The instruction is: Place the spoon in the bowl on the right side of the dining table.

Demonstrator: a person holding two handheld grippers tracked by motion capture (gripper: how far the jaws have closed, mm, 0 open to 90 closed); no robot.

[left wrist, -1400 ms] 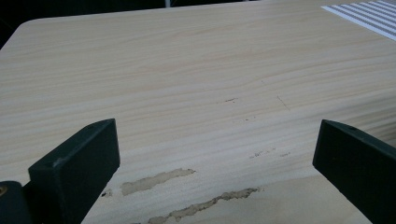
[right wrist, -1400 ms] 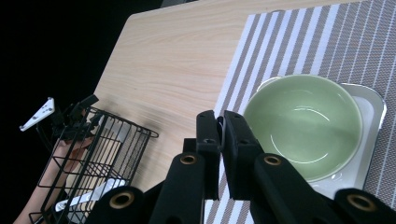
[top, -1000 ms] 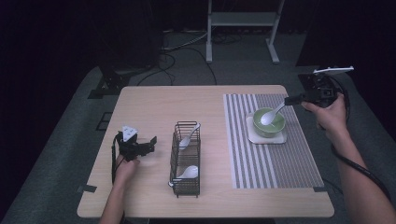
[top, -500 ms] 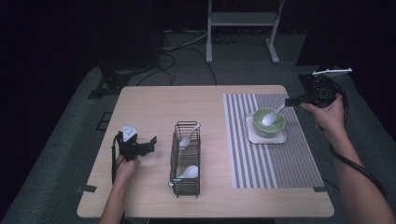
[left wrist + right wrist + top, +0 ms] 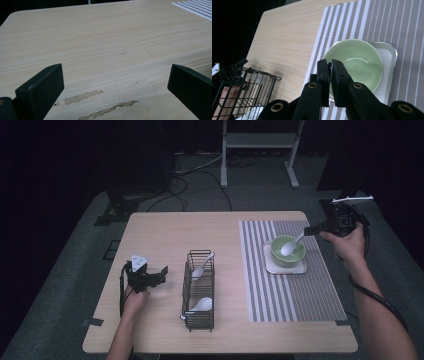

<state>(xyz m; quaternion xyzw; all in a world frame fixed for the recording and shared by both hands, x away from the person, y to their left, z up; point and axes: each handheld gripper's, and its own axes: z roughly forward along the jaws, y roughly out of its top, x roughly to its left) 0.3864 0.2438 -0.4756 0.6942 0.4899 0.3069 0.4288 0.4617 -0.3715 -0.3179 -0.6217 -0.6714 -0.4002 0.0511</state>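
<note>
- Lowering a white spoon point(image 5: 290, 247) into the green bowl point(image 5: 295, 256) — right gripper point(image 5: 312, 230) clamped on its handle.
- Resting left gripper point(image 5: 161, 272) on the table point(image 5: 165, 235), jaws wide apart.
- Probably releasing next, then fetching another spoon from the wire basket point(image 5: 200, 292).

Left of the right gripper point(image 5: 313, 230), a green ceramic bowl point(image 5: 288, 251) sits on a square tray point(image 5: 301, 268); a black wire basket point(image 5: 200, 290) stands farther left, right of the left gripper point(image 5: 161, 272).
</note>
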